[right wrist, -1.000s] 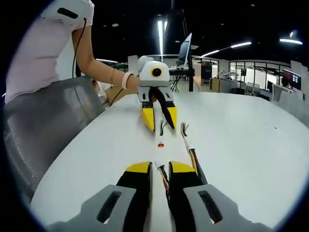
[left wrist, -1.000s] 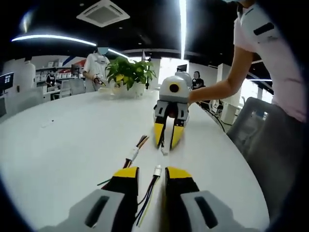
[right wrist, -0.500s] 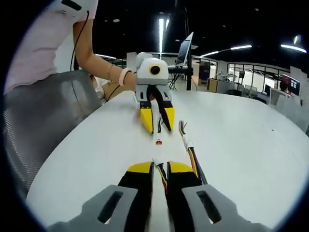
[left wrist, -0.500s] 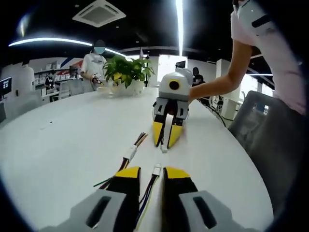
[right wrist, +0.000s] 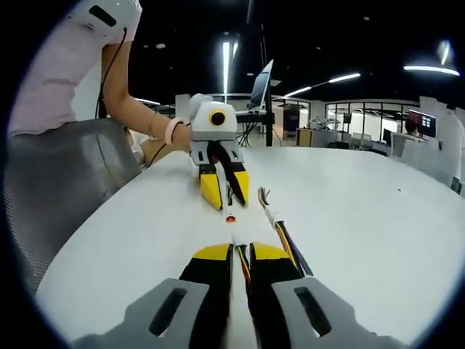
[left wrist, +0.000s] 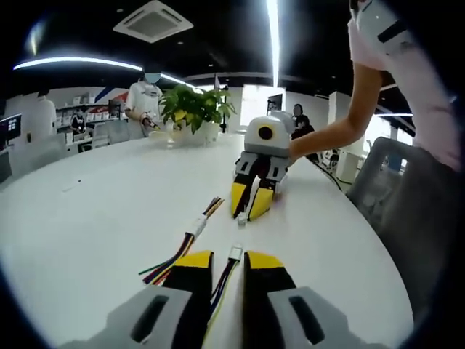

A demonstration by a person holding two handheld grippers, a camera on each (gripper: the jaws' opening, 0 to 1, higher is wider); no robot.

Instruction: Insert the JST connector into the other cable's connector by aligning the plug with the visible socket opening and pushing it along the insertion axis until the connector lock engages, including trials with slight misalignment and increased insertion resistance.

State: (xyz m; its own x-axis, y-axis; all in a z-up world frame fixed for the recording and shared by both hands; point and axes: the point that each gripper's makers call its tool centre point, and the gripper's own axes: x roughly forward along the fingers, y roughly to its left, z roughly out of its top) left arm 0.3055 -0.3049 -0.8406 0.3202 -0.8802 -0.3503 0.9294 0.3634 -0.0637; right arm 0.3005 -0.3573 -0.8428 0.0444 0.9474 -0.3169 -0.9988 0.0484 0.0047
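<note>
Grippers, left (left wrist: 219, 263) and right (right wrist: 240, 254), each clamp a multicoloured wire lead with white connector (left wrist: 235, 253) (right wrist: 237, 241), tips facing over the round white table (left wrist: 94, 211).

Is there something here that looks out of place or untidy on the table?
One thing: a third cable with a white connector lies loose on the white table beside the left gripper, held by neither it nor the right gripper. Its coloured wires fan out at both ends. Nothing looks damaged.

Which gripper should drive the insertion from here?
Right, probably: the right gripper holds its white connector close at its tips, nearly in line with the left gripper's red-tipped connector, which dangles farther out.
</note>
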